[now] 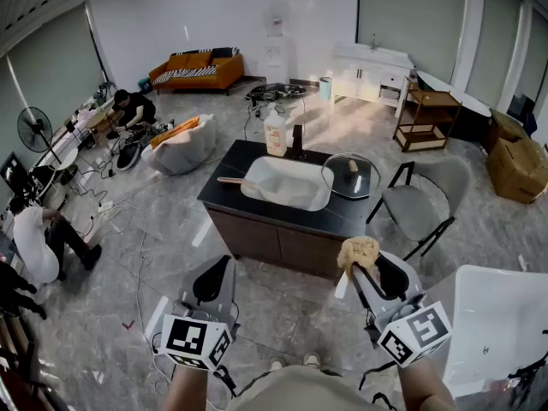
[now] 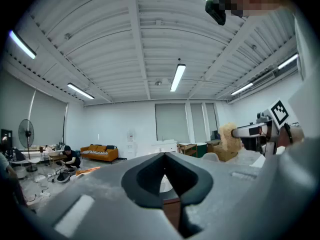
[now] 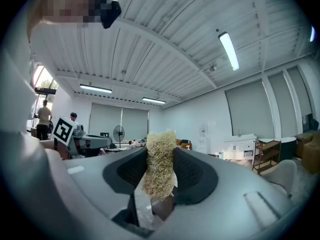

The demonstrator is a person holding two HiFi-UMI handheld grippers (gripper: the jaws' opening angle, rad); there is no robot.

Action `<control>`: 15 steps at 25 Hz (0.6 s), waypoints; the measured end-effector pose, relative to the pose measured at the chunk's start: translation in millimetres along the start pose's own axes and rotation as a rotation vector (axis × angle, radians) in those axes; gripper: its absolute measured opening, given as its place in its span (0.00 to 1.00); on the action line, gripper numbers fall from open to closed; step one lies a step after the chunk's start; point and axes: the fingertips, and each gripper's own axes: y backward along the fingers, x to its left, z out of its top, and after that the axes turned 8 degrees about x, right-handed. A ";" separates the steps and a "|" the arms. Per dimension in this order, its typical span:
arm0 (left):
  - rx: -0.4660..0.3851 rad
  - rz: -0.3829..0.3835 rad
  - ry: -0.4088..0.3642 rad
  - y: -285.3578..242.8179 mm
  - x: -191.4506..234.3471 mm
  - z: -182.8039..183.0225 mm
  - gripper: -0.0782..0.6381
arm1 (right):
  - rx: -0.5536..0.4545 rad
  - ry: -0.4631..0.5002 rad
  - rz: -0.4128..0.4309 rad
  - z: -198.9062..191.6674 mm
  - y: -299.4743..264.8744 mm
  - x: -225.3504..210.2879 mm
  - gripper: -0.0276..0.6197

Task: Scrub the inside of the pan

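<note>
Pan [image 1: 351, 176] sits on the dark counter [image 1: 342, 213] beside the white basin [image 1: 287, 187], well ahead of us, glass lid apparently on. Our right gripper [image 1: 366, 269] pinches the scrub sponge [image 3: 160, 156], presumably ready for scrubbing. Our left gripper [image 1: 215, 272] is pressed together, empty.

White tub [image 1: 501, 332] — cropped at edge

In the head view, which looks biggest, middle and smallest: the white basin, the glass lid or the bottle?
1. White basin
2. Glass lid
3. Bottle
All share one counter, so nearness barely matters.
</note>
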 end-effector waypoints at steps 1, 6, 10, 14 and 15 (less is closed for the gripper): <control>0.002 -0.001 -0.001 -1.4 -2.2 -0.9 0.11 | -0.003 -0.008 0.003 -0.8 0.8 -2.3 0.30; 0.019 -0.001 -0.006 -8.2 -14.1 -3.7 0.11 | -0.008 -0.021 0.010 -3.9 5.9 -14.7 0.30; 0.034 -0.002 -0.010 -15.4 -23.7 -8.2 0.11 | -0.004 -0.040 0.017 -10.8 7.9 -25.8 0.30; 0.045 0.001 -0.015 -22.3 -33.0 -9.5 0.11 | 0.004 -0.046 0.026 -16.7 9.9 -35.4 0.30; 0.047 0.002 -0.017 -23.8 -35.6 -9.1 0.11 | 0.008 -0.047 0.032 -18.3 10.3 -37.3 0.30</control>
